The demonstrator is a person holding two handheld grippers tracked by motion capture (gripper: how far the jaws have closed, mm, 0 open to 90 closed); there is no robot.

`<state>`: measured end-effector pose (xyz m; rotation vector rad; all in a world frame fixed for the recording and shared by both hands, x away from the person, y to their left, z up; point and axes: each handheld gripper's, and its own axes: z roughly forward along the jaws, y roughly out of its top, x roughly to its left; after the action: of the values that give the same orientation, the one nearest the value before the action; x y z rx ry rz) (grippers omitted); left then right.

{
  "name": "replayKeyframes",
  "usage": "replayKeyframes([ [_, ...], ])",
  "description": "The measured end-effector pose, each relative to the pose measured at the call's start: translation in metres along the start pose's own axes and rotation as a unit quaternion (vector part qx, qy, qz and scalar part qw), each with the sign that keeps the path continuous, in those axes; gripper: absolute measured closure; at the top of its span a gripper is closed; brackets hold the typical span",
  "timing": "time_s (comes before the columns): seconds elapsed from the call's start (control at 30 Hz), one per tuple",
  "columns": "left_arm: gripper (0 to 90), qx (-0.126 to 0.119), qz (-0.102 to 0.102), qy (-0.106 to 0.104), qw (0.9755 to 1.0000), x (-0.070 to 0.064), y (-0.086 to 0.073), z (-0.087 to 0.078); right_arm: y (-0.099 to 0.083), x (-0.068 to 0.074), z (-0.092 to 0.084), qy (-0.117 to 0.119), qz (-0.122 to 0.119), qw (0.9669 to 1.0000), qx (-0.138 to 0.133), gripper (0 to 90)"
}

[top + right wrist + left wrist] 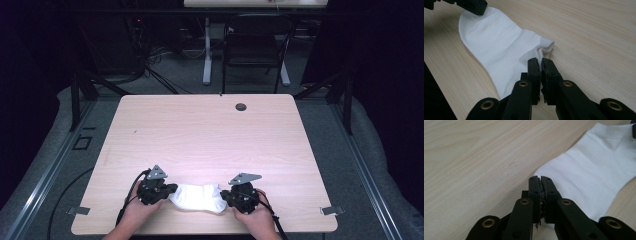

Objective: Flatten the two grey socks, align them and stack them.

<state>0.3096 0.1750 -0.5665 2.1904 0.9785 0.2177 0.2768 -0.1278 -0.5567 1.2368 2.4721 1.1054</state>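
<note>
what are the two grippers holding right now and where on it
Both are shut on the white sock: the left gripper pinches its toe end, the right gripper its cuff end, with the sock lying flat on the table.

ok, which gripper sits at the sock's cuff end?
The right gripper: the white sock's ribbed cuff opening lies just ahead of its jaws. The left gripper is at the rounded toe end.

Only obstacle near my grippers is the sock, lying flat between them at the near edge. Table beyond the sock is bare wood, free passage all the way to the cable hole past it.
</note>
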Motion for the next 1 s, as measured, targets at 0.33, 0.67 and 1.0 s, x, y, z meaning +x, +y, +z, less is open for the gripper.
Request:
replayKeyframes([
  [0.33, 70.7, -0.041, -0.001, -0.008, 0.9991, -0.002, 0.005, -0.016, 0.000, -0.003, -0.012, -0.006, 0.012, 0.9994, -0.033, 74.6],
  [0.67, 61.1, -0.042, 0.007, -0.011, 0.9990, -0.011, 0.001, -0.019, 0.009, 0.024, 0.001, 0.009, -0.049, 0.9977, -0.047, 67.3],
  [1.0, 55.5, -0.018, 0.021, -0.015, 0.9995, -0.013, -0.010, -0.012, -0.002, 0.015, 0.015, 0.008, -0.039, 0.9992, -0.011, 62.0],
])
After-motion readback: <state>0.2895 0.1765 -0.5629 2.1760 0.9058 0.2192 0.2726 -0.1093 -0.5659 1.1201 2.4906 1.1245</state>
